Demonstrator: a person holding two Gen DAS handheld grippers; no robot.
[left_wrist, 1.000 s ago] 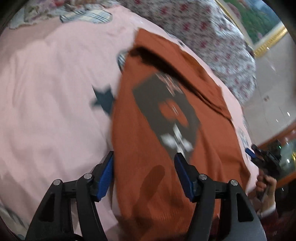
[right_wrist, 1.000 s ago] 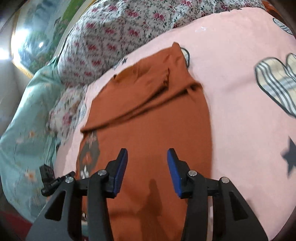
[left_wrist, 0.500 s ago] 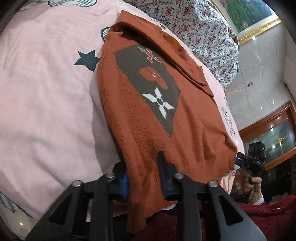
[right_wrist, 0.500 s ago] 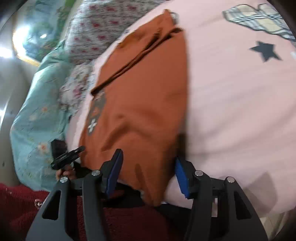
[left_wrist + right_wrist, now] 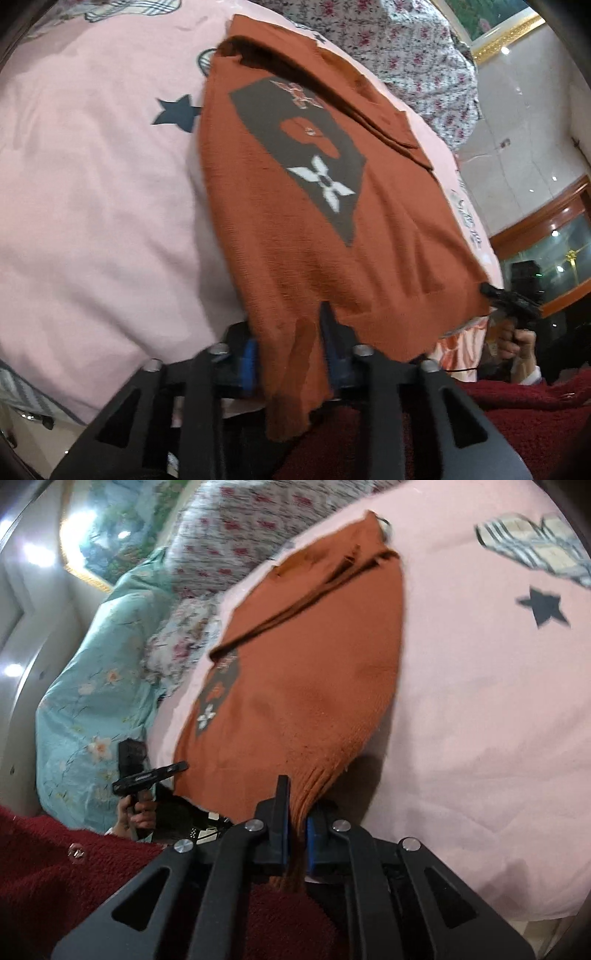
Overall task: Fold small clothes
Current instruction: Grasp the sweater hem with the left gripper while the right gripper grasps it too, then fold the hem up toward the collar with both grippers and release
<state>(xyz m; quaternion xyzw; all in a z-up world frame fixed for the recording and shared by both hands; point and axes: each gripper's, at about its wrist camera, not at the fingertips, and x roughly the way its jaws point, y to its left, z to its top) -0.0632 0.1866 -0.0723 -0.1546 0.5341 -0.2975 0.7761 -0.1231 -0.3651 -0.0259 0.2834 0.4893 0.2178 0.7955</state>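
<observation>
An orange knitted sweater (image 5: 295,221) with a dark patch and a white cross motif lies flat on the pink bed sheet (image 5: 92,184), its sleeves folded across the far end. Its near hem hangs over the bed's edge. My left gripper (image 5: 291,332) has the hem's left part bunched between its pads, and the jaws are opening slightly. My right gripper (image 5: 297,812) is closing on the hem's right corner of the sweater (image 5: 314,683), the ribbing pinched between its blue pads. Each gripper also shows small in the other's view: the right gripper (image 5: 509,301) and the left gripper (image 5: 151,773).
A floral quilt (image 5: 406,48) and a teal quilt (image 5: 92,686) are piled at the bed's far side. The person's dark red garment (image 5: 55,867) fills the foreground below the grippers. A wooden cabinet (image 5: 546,236) stands beyond the bed.
Both grippers came down to the near hem at the bed's edge. The left one closed on the hem, then widened a little. The right one went from open around the hem to pinched on it.
</observation>
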